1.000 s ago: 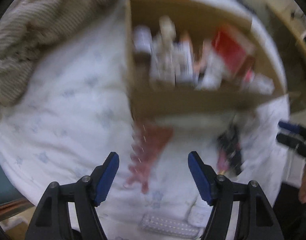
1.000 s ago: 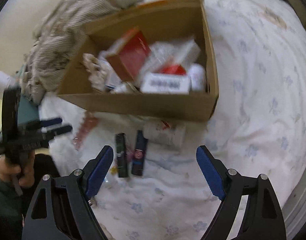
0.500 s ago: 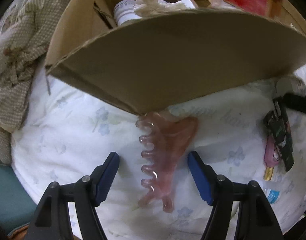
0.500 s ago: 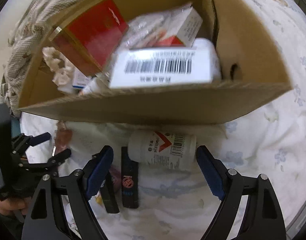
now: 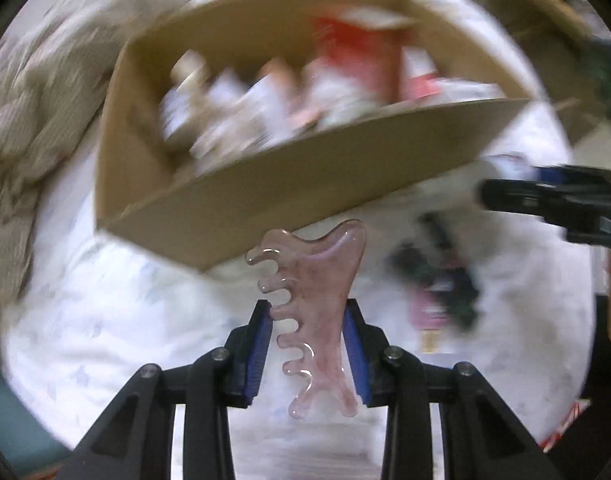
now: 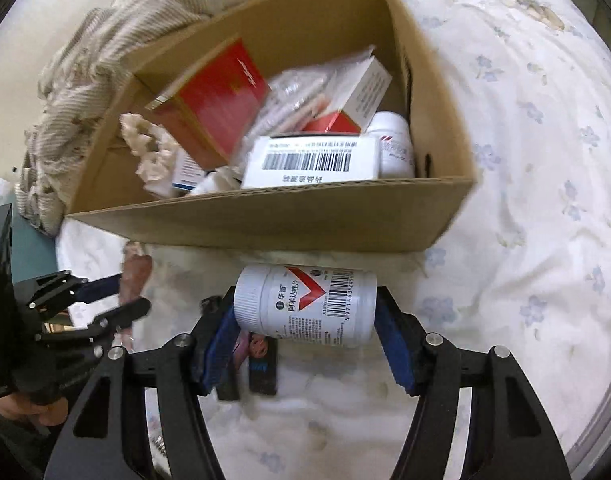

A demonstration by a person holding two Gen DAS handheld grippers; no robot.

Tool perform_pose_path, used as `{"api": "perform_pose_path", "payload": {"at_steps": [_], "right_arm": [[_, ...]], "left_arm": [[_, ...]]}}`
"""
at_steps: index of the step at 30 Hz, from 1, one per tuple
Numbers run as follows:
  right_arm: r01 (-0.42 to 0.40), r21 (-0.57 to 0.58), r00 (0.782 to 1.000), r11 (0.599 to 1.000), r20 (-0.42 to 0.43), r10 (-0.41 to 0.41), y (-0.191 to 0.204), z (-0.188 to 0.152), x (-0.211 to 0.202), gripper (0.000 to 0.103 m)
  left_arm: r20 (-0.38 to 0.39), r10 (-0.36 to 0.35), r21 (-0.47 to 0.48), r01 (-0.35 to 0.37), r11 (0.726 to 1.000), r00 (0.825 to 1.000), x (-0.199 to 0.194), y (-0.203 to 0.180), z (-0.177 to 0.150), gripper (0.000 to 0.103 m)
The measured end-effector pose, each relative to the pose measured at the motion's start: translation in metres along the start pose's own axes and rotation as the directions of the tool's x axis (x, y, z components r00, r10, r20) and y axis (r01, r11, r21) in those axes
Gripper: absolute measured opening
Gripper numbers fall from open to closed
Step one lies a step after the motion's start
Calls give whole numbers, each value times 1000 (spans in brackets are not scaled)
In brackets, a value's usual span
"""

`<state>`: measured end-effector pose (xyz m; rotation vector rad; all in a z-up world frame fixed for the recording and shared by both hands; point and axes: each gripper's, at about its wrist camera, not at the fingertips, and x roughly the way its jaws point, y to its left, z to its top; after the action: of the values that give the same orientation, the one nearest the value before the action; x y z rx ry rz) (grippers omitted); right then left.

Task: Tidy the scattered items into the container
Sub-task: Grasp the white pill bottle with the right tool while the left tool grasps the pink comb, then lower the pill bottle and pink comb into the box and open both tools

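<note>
A white flowered bedsheet (image 6: 525, 200) covers everything, with wide bare room to the right of the cardboard box (image 6: 289, 224) and only a narrow strip between the box's near wall and the grippers. A striped beige blanket (image 6: 117, 60) is bunched against the box's left and far sides, closing that edge. The box stands open and crowded: a red carton (image 6: 221, 96) leans at the left, a white barcoded carton (image 6: 309, 160) lies against the near wall, and a white bottle sits in the right corner.

The right gripper (image 6: 305, 344) is clamped on a white pill bottle (image 6: 305, 304), held sideways just in front of the box's near wall. Two dark flat sticks (image 6: 261, 368) lie on the sheet beneath it, partly hidden by the bottle and the fingers.

The left gripper (image 5: 307, 356) grips a pink toothed comb (image 5: 313, 304) by its narrow end, the broad end pointing at the box's near corner. The left wrist view is smeared with motion, so the box's contents and the dark things on the sheet to the right cannot be made out there.
</note>
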<state>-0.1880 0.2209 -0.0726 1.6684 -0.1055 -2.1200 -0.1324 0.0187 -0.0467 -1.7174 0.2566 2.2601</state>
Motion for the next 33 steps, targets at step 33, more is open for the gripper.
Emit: {"api": "perform_pose_path", "payload": {"at_steps": [33], "right_arm": [[-196, 120, 931, 973, 336, 146, -8, 72, -59, 68]], "left_arm": [[421, 39, -269, 84, 959, 906, -41, 82, 40, 36]]}}
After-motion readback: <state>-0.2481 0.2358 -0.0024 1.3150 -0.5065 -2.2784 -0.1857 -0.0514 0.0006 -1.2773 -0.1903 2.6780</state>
